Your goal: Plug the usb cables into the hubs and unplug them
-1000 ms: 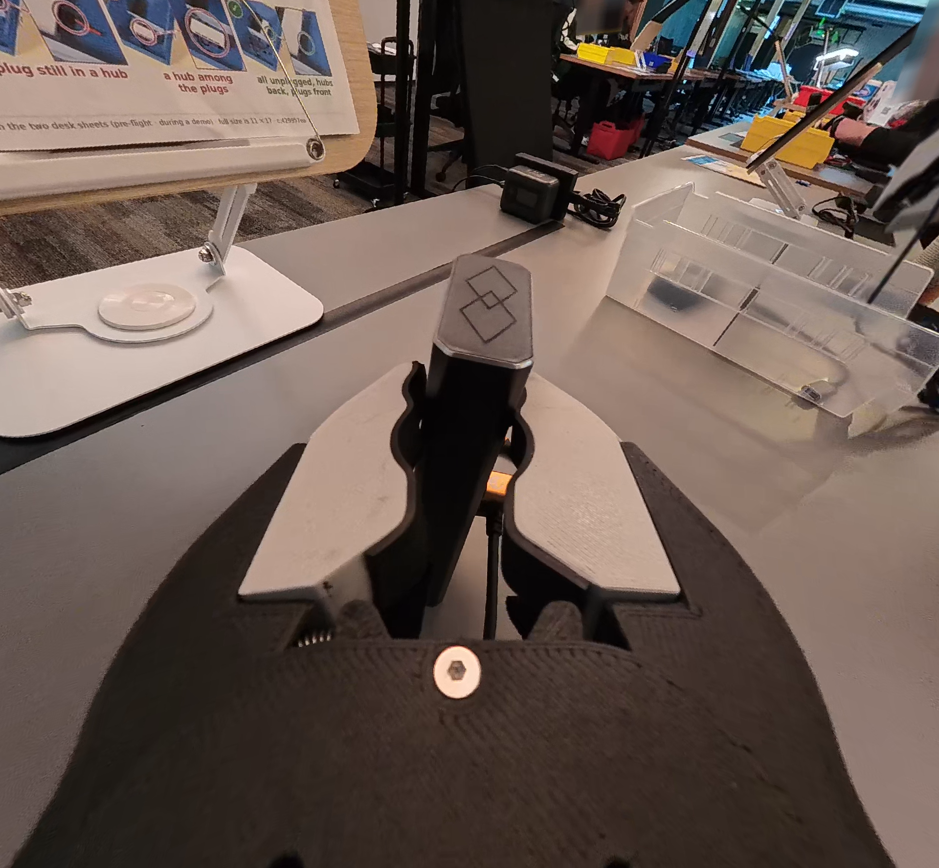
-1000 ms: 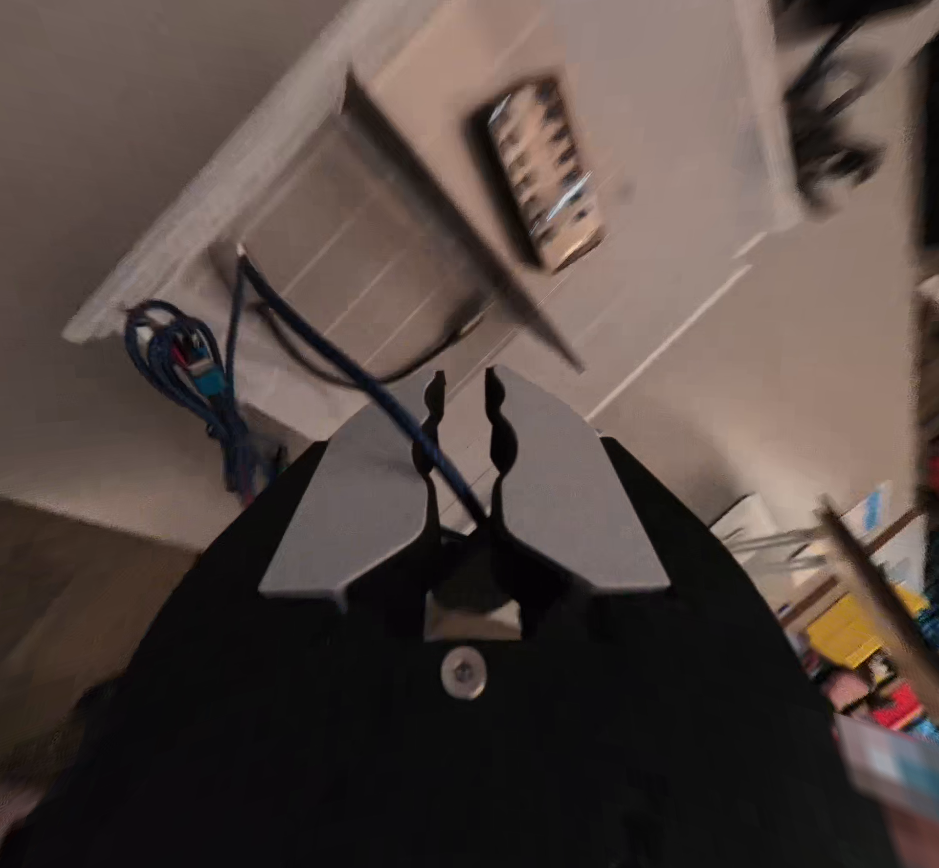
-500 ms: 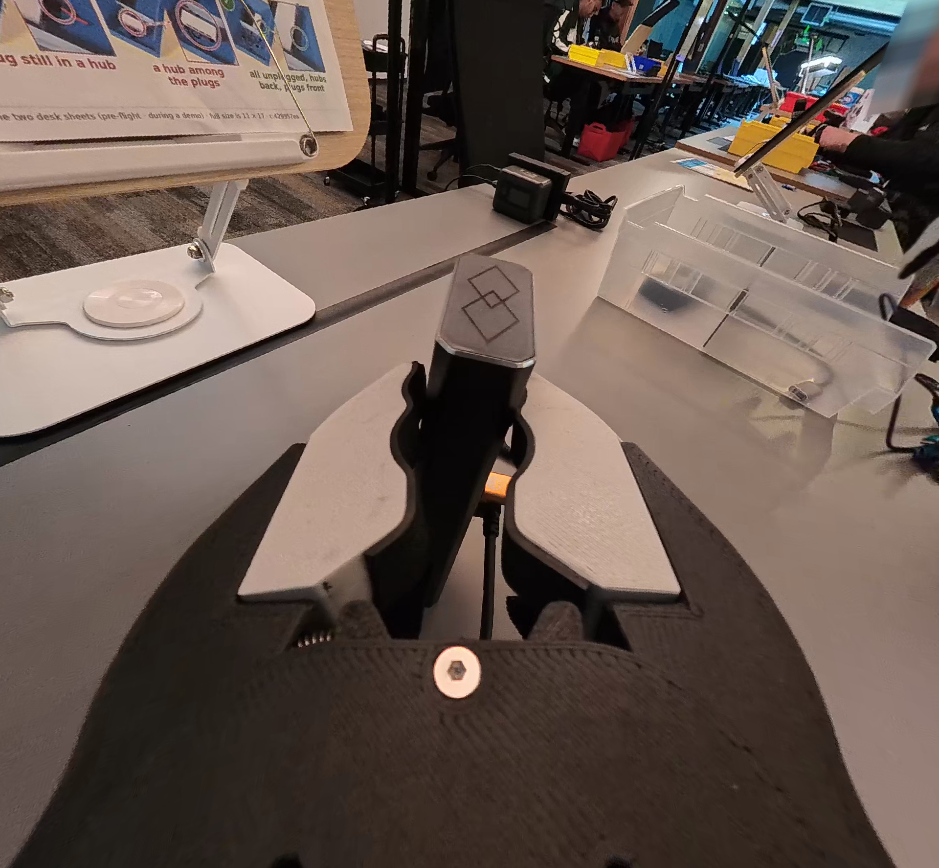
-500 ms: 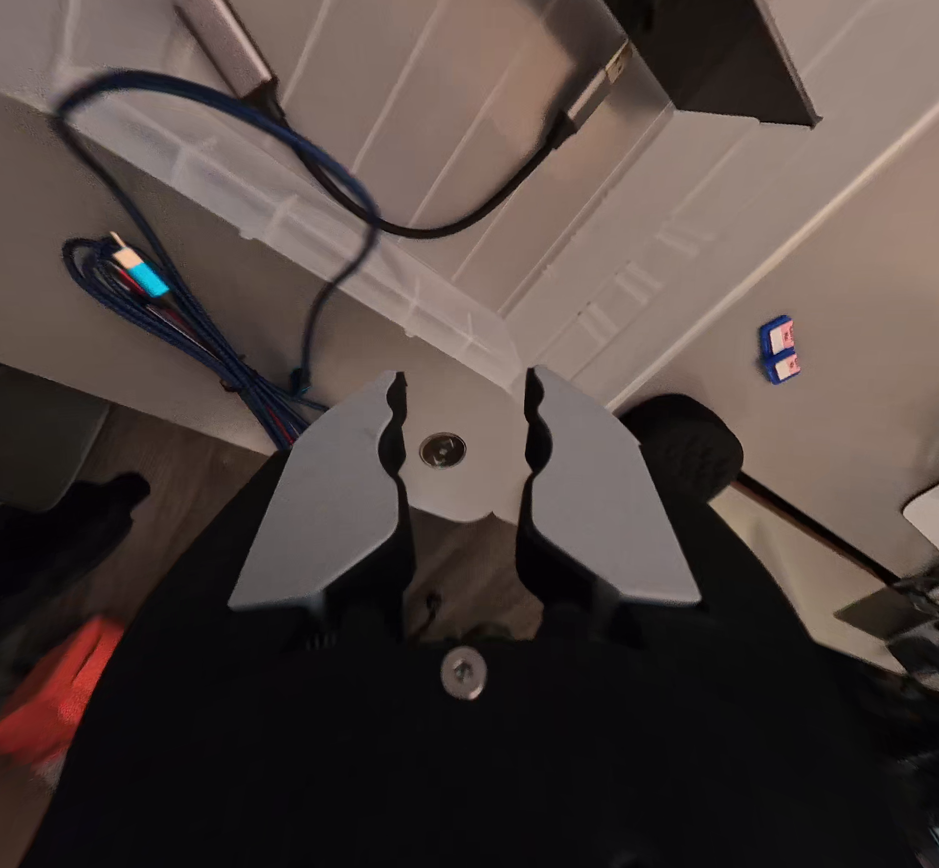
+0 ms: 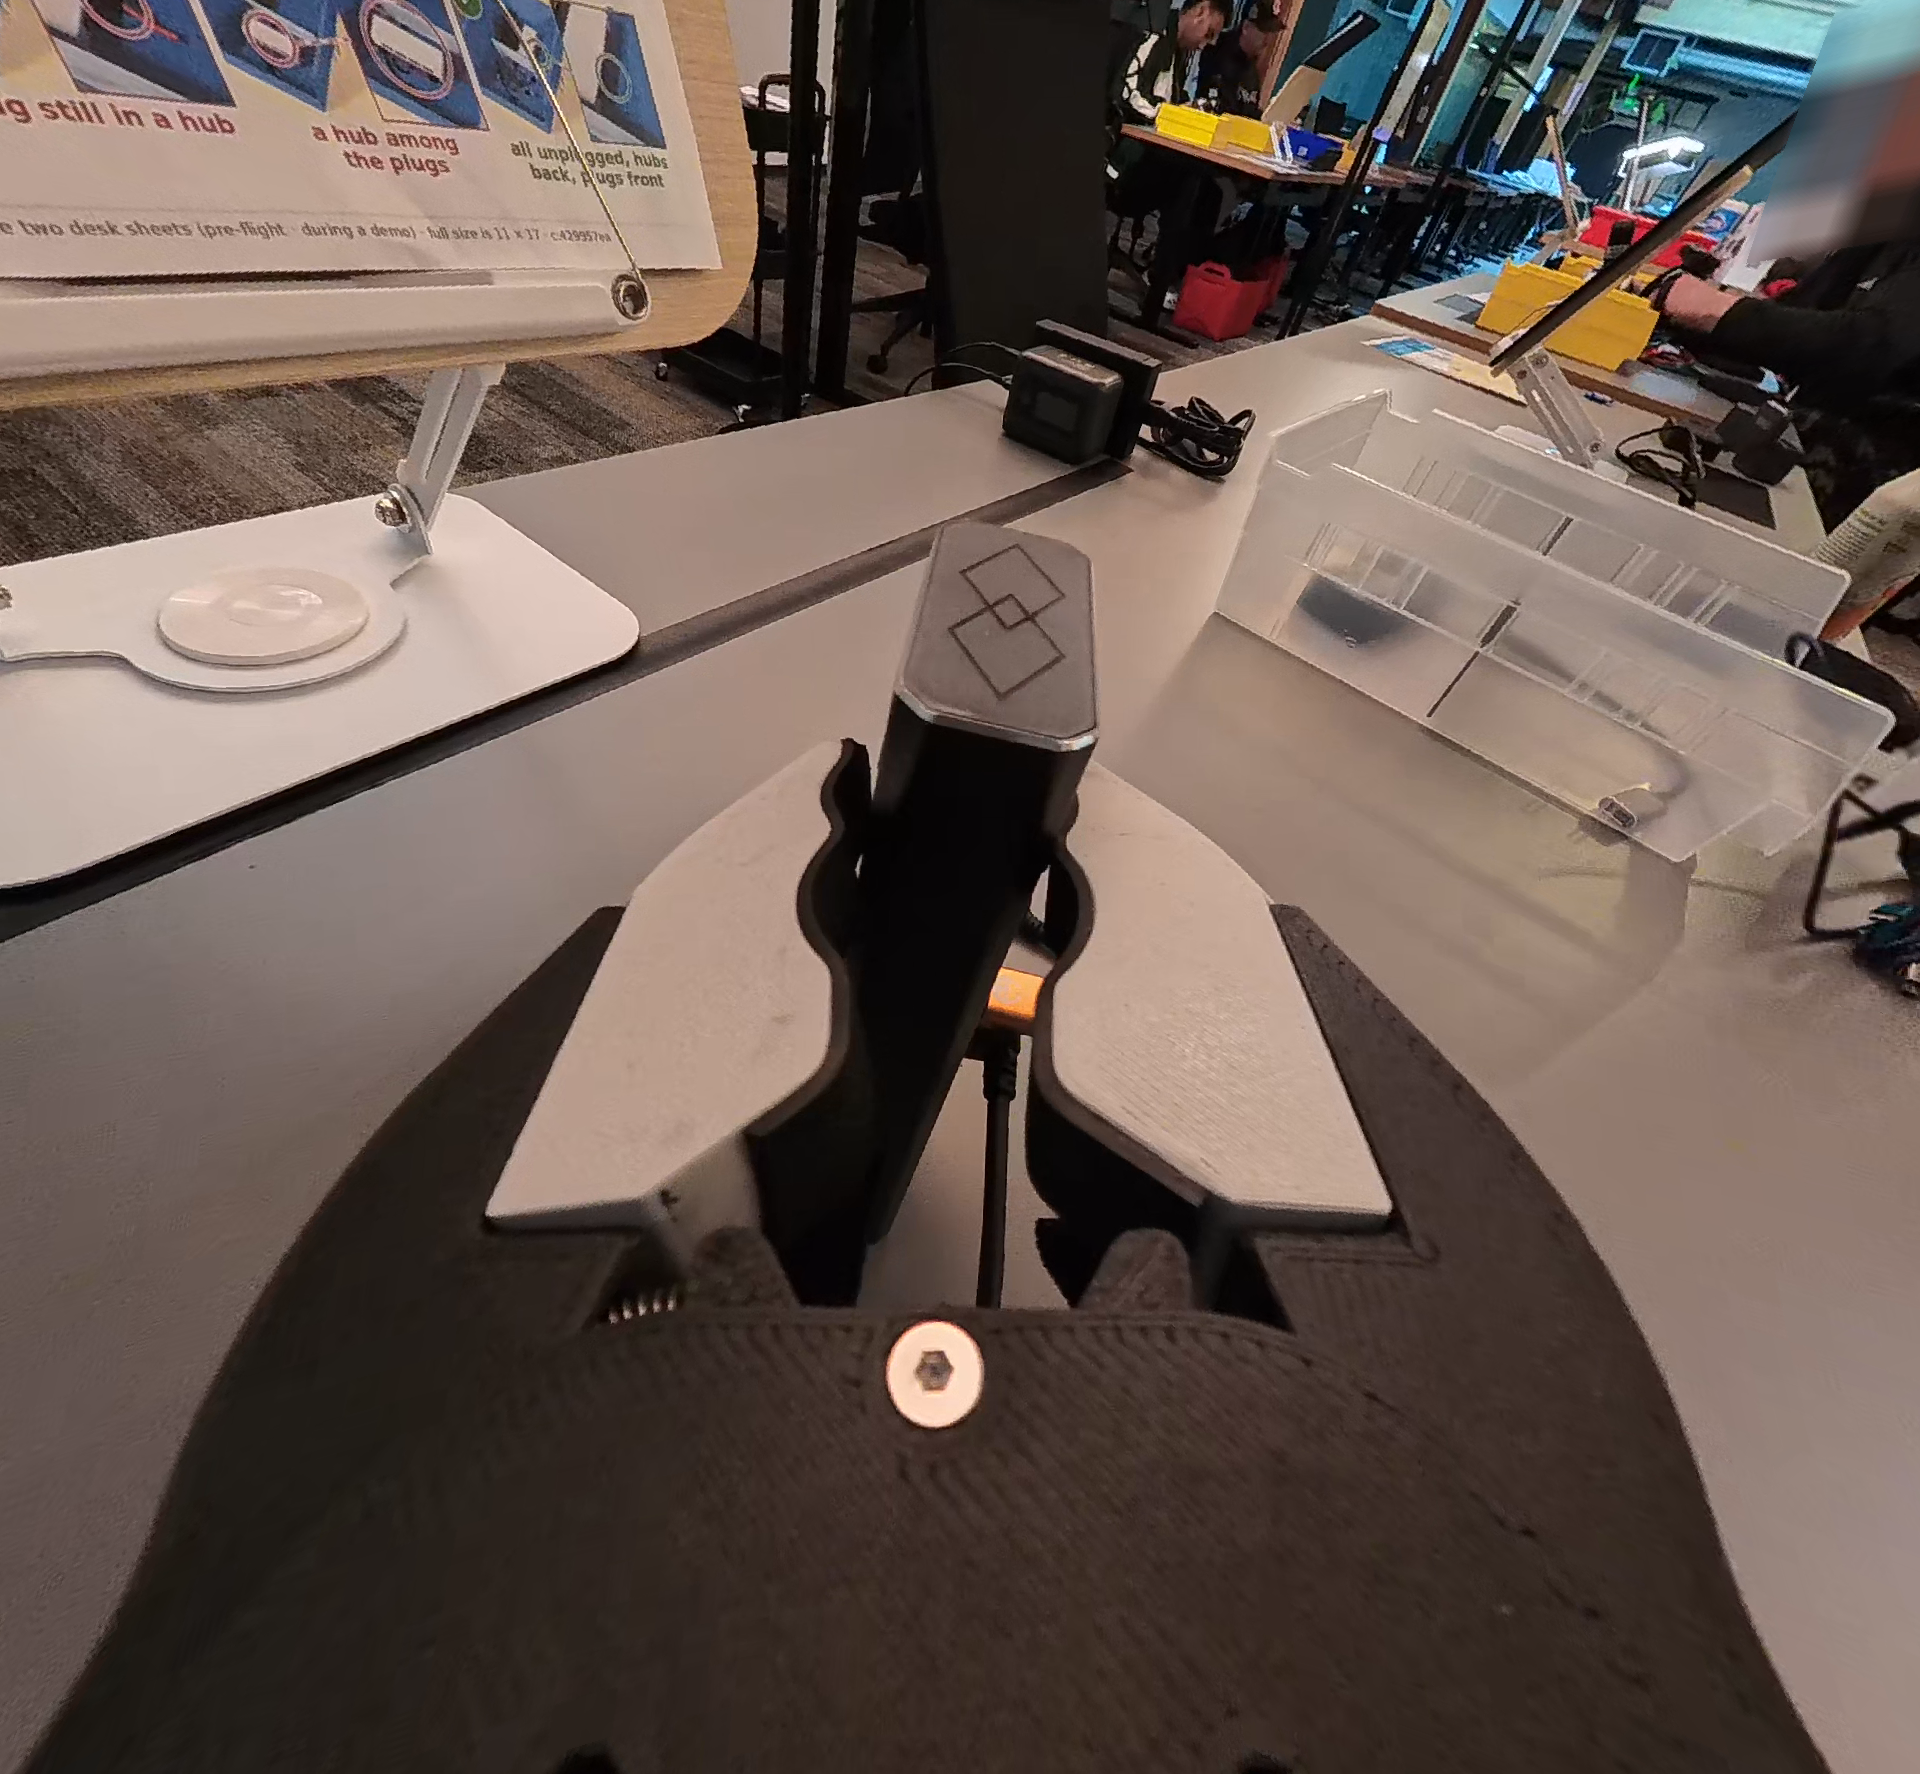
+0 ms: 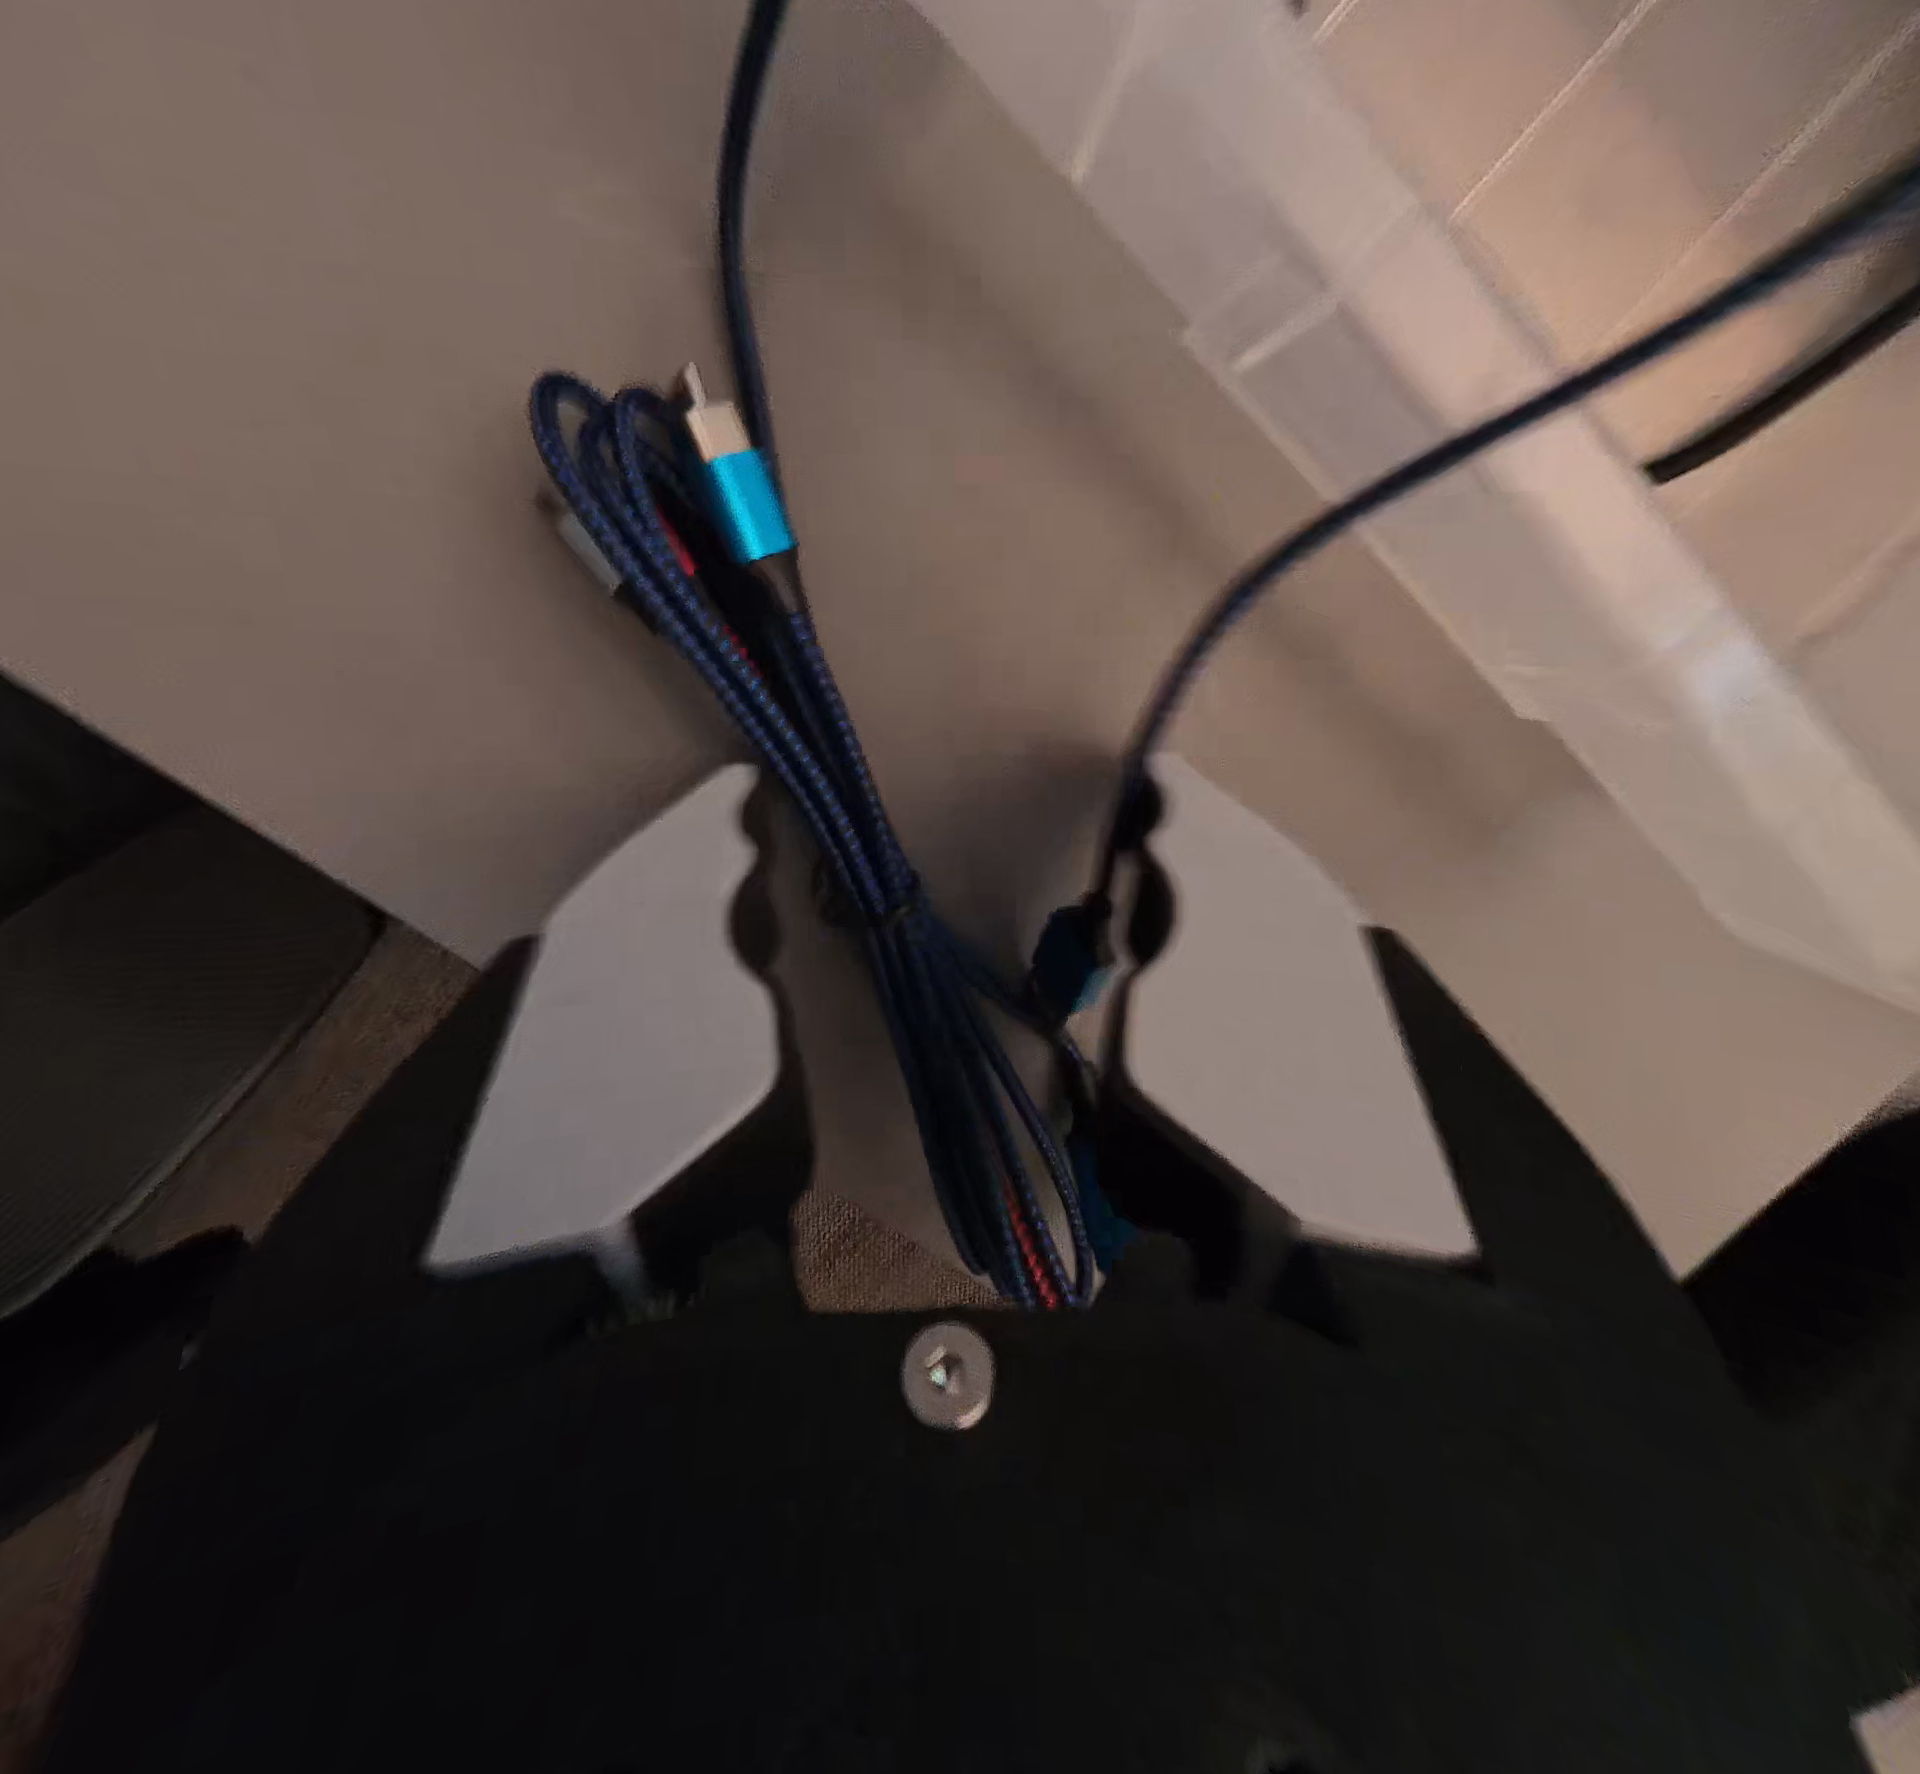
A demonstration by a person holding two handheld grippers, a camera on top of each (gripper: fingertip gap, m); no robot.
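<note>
Over the grey table, the right hand-held gripper is seen to have been swung, within half a second, from the clear plastic bin to a bundle of blue braided usb cables near the table's edge; its jaws have been spread wider and nothing is clamped between them. The bundle is now framed between the two grey fingers, with a bright blue plug lying at its far end. A single dark cable is draped from the bin side down to the right finger, where a small blue connector is seen just beside the finger's inner edge; whether it is touched cannot be told through the motion blur. The gripper is pitched steeply down, with floor visible past the table edge.

On the left, little has been altered: the left hand-held gripper is kept level and low over the table, closed upon a black hub held upright and tilted slightly away. An orange plug with a thin black lead is seated in the hub's right side, between the fingers. Beyond it, the clear bin is seen at right, an instruction sheet on a white stand at left, and a small black box farther back.
</note>
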